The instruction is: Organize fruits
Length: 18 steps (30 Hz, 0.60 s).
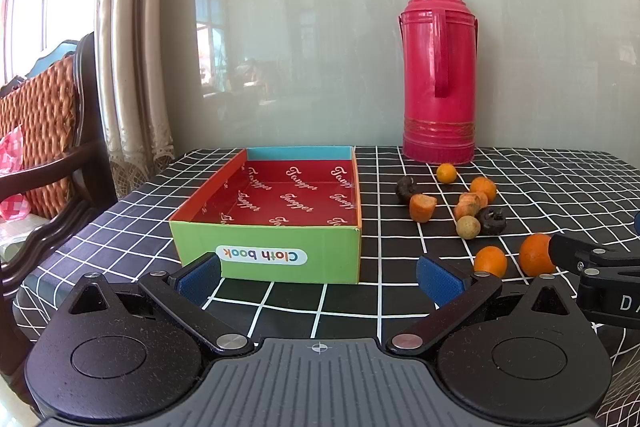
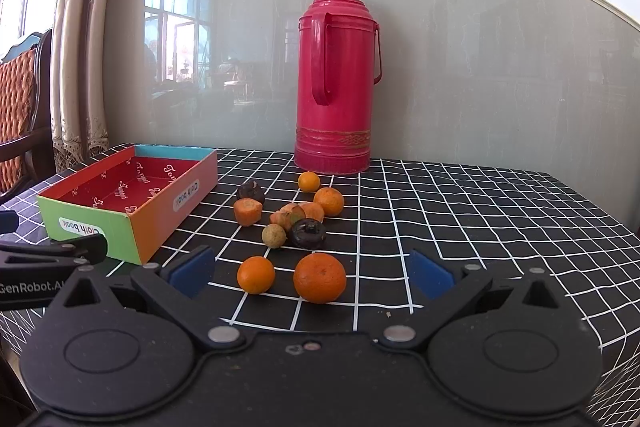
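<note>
Both claws are hanging released and empty: the left gripper (image 1: 320, 277) is hovering just before the box, and the right gripper (image 2: 312, 273) is facing the fruit with its blue pads spread wide. Behind everything, a red thermos (image 2: 335, 83) is standing upright at the wall on the checked tablecloth (image 2: 480, 211). To its left, the open cardboard box (image 1: 276, 227) is sitting with nothing inside. Between box and thermos the fruits are lying loose on the cloth: the largest orange (image 2: 319, 277) is nearest the right gripper, a smaller orange (image 2: 256, 274) is just beside it, and a dark fruit (image 2: 307, 233) and a small tan fruit (image 2: 274, 235) are resting behind.
</note>
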Available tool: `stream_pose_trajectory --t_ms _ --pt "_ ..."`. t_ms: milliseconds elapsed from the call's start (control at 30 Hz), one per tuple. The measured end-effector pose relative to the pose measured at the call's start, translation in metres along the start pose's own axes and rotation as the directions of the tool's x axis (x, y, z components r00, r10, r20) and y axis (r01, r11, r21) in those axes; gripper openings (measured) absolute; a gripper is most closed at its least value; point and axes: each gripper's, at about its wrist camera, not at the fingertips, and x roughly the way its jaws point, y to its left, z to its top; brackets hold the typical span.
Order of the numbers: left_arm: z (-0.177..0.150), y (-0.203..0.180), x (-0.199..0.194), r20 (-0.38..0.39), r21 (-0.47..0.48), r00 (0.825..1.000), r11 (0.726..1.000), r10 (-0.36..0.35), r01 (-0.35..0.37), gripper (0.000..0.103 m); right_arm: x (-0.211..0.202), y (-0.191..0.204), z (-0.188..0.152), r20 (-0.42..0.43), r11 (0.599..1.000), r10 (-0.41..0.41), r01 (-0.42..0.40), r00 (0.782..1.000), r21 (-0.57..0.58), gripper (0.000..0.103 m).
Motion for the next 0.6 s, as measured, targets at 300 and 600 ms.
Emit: stream_pose_trajectory --t_ms 300,600 --pt "-0.001 -0.007 -0.003 0.011 0.039 1.0 0.999 -0.021 0.021 0.103 -0.004 -0.005 0.0 0.01 1.0 -0.008 0.008 1.0 0.011 0.097" --pt "-0.001 -0.012 -0.006 0.014 0.052 0.999 0.998 -0.031 0.03 0.103 -0.008 -0.012 0.003 0.023 0.999 -0.016 0.015 1.0 0.035 0.097"
